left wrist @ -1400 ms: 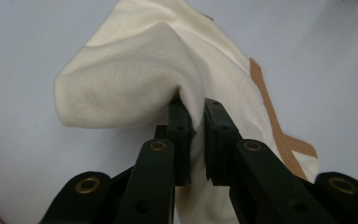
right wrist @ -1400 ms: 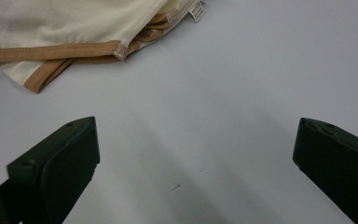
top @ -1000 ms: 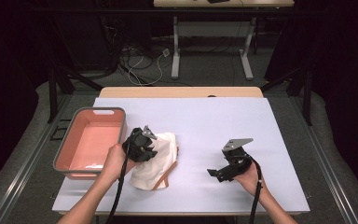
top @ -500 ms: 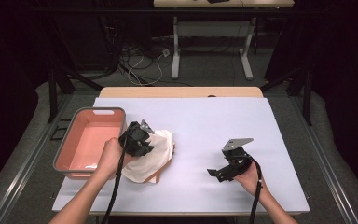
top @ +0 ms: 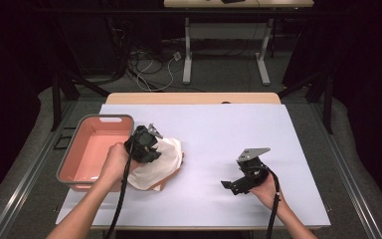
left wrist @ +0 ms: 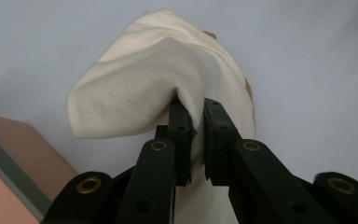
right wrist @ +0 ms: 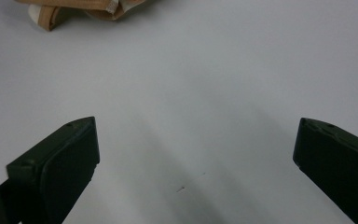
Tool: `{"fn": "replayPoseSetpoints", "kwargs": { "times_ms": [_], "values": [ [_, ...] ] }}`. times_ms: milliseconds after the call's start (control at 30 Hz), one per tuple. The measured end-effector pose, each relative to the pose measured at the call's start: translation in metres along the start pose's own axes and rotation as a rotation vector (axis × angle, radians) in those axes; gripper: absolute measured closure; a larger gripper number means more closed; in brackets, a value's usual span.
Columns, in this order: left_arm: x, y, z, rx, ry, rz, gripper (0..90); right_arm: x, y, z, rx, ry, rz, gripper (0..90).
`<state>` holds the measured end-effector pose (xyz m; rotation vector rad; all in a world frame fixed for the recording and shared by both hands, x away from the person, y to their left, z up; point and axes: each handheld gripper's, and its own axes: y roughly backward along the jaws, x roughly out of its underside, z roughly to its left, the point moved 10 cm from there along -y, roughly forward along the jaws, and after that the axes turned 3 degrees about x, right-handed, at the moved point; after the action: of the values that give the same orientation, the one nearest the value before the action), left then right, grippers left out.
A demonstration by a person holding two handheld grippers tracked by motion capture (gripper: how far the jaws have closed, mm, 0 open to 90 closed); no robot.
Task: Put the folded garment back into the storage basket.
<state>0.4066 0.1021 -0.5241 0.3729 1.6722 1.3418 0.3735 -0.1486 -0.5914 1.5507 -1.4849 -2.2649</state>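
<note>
We pinch a fold of the cream cloth [left wrist: 158, 79] in our left gripper [top: 146, 144], lifting it clear for the pink bin [top: 77, 177] just beside | right gripper [top: 238, 184] waits splayed wide, holding nothing, well apart over bare table [top: 219, 134].

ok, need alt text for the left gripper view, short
Two black jaws of the left gripper rise from the bottom edge, closed on a fold of cream cloth that bunches up above them. Behind the cloth lies the pale table top, and a corner of a pink bin with a grey rim shows at lower left.
</note>
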Motion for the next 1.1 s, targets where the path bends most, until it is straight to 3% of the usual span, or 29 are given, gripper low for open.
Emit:
{"fn": "replayPoseSetpoints", "kwargs": {
  "times_ms": [467,1100],
  "values": [
    [0.000,0.012,0.011,-0.028,0.009,0.025,82.5,0.002,-0.002,0.001,-0.006,0.005,0.014,0.2],
    [-0.002,0.022,0.021,-0.031,0.027,0.047,82.5,0.002,-0.003,0.003,-0.009,0.020,0.026,0.3]
  ]
}}
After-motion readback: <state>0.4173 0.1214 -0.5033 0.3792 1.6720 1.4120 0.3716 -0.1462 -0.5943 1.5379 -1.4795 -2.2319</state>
